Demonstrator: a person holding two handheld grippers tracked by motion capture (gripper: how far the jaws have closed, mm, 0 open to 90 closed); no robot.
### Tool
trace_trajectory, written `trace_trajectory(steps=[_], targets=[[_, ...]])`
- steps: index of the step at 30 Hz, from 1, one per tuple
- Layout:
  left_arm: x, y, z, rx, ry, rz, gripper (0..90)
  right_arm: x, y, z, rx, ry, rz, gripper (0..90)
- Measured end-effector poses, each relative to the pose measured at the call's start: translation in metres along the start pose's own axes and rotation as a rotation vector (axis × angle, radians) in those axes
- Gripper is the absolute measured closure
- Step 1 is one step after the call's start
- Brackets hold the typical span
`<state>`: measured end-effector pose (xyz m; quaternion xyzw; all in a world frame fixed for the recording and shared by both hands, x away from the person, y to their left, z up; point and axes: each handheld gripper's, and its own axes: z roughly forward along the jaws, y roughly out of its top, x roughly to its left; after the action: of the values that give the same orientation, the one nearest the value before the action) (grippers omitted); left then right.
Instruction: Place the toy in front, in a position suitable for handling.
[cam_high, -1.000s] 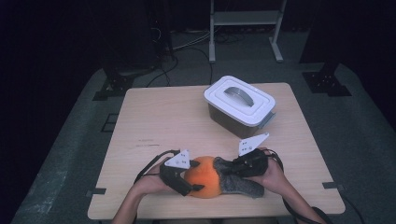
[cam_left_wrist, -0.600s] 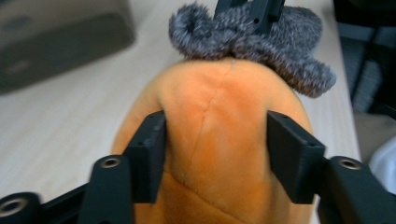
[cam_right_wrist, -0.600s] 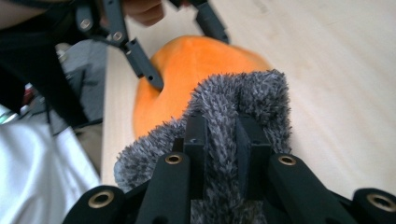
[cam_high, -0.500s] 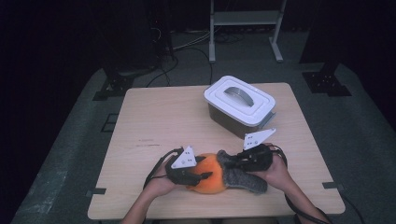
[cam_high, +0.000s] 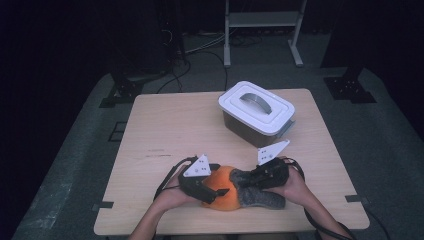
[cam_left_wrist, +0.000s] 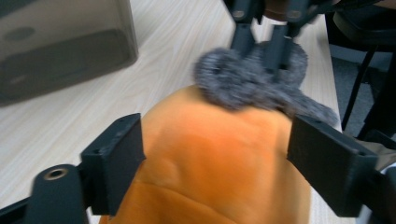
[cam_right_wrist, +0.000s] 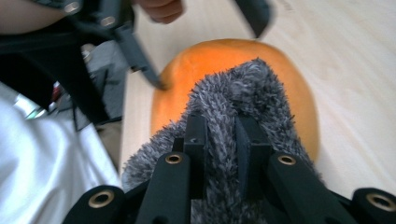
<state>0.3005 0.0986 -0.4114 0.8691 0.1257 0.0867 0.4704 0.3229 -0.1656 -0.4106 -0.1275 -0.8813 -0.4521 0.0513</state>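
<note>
Two grippers, lower centre: our left gripper (cam_high: 212, 192), jaws apparently now squeezing the orange plush (cam_high: 223, 192); right gripper (cam_high: 250, 181) pinches its grey fur (cam_high: 262, 196).

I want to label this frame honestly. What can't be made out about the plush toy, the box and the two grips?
- Plush toy, high view: its shape; the left gripper, right gripper and hands cover it.
- White-lidded box: contents, hidden by the lid.
- Left gripper view: whether the pads press the toy; blurred.
</note>
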Motion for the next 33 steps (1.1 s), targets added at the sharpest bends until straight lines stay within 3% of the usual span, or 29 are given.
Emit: trace_trajectory(steps=[4,8,10,15,18,23,28,33], targets=[[0.0,-0.007,0.007,0.03,-0.024,0.003,15.0,0.005,0.001,0.0,0.019,0.018,-0.022,75.9],[-0.002,-0.012,0.007,0.035,-0.02,0.063,33.1,0.005,0.0,-0.002,0.035,0.0,-0.019,76.5],[-0.001,-0.013,0.005,0.041,-0.004,0.067,39.2,0.004,-0.001,-0.003,0.047,-0.02,-0.014,76.6],[0.003,-0.015,0.003,0.013,0.038,0.032,46.4,-0.004,-0.011,-0.01,0.061,-0.084,0.044,76.8],[0.005,-0.013,0.005,-0.023,0.086,0.009,48.4,-0.003,-0.007,-0.014,0.032,-0.122,0.037,77.0],[0.003,-0.009,0.011,-0.068,0.172,0.014,48.5,-0.004,0.006,-0.021,-0.058,-0.149,0.029,77.0],[0.001,-0.007,0.012,-0.048,0.122,0.02,42.8,-0.011,0.004,-0.013,-0.047,-0.154,0.052,76.9],[0.004,-0.004,0.005,-0.02,0.096,-0.007,22.4,-0.005,0.001,-0.001,-0.001,-0.1,0.029,76.7]])
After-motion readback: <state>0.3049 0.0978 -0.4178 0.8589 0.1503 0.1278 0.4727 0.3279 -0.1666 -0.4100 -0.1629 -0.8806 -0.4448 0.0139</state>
